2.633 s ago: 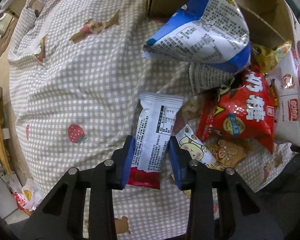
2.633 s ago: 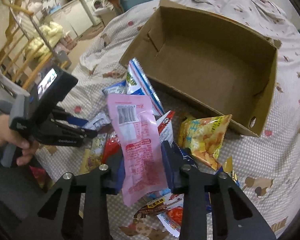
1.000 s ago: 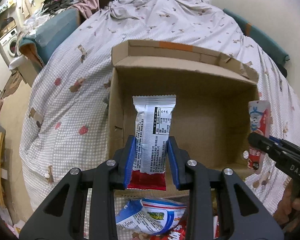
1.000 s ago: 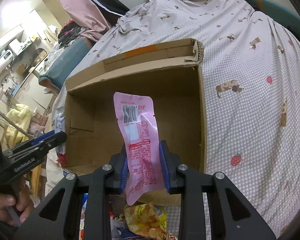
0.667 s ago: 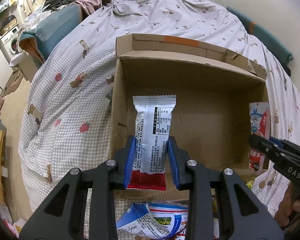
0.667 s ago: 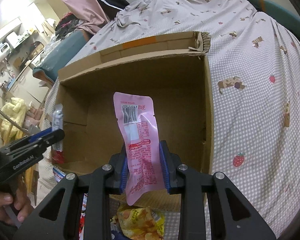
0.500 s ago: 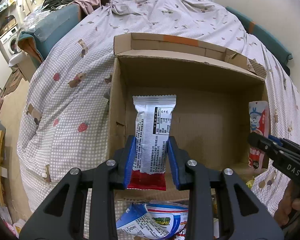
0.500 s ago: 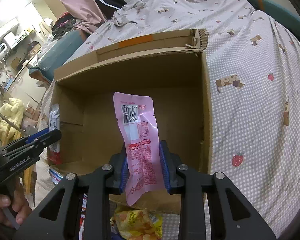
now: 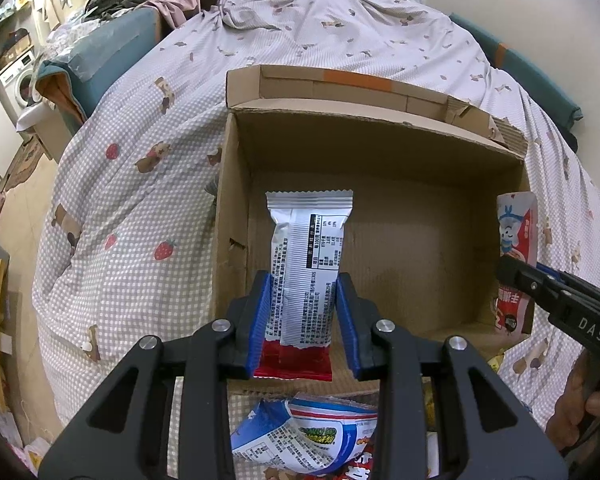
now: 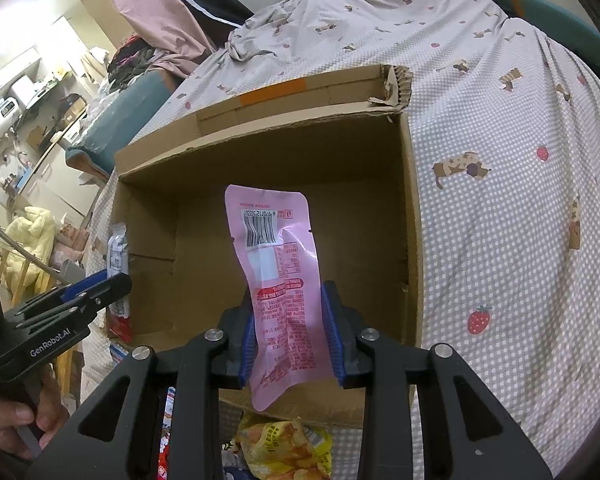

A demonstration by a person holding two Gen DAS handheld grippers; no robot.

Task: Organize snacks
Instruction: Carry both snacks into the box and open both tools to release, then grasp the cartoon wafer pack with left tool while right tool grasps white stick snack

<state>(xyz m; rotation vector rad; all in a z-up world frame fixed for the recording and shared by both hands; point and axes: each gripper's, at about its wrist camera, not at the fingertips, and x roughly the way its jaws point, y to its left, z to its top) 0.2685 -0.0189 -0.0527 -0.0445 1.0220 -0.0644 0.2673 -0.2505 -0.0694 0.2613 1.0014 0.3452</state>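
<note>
Your left gripper (image 9: 302, 320) has the silver packet (image 9: 308, 248) between its pads and your right gripper (image 10: 288, 328) has the pink pouch (image 10: 276, 248). Both sets of jaws have just been easing open, yet each snack stands caught upright in a light grasp, not dropped. Both hang over the near side of the open cardboard box (image 9: 380, 128), which lies toward 12 o'clock on the checked bed cover (image 9: 120, 220) and looks empty inside. The step, I judge, is the release. Keep both hands steady and open fully, so each wrapper slides straight off the pads and lands flat on the box floor, not on the near wall at 6 o'clock. Keep the two drops apart so they lie side by side. The silver packet's long axis runs 12 to 6 in the left wrist view, crimped silver end at 12, red end at 6 toward you. The pink pouch runs roughly 11 to 5 in the right wrist view, barcode end up. More snacks, a blue-and-white bag (image 9: 308, 436) and a yellow bag (image 10: 284, 452), wait at 6 o'clock outside the box.
</note>
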